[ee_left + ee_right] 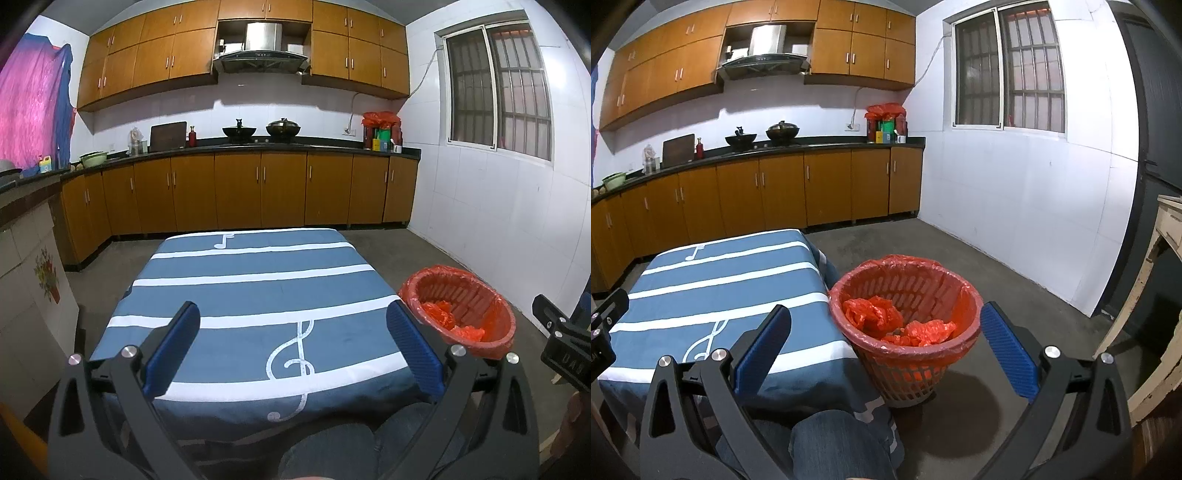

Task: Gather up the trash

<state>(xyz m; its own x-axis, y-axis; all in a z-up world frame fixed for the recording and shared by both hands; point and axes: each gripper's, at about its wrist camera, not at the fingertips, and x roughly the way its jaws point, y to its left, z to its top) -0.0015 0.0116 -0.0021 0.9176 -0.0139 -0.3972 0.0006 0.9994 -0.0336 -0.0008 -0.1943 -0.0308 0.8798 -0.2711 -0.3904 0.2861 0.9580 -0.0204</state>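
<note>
Hovering: right gripper [886, 332] spread, empty | trash basket [905, 354] just beyond, between fingers | contents seemingly crumpled bags

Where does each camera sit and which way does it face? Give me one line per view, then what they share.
Left wrist: sits on the left tongs, faces forward across the blue striped table toward the kitchen counter; both blue fingers, spread wide, and denim knees show, the right tongs at the right edge.
Right wrist: sits on the right tongs, faces the red-lined trash basket on the floor beside the table; fingers spread, one knee, the left tongs at the left edge.
Shared: table, basket, counter, barred window.
</note>
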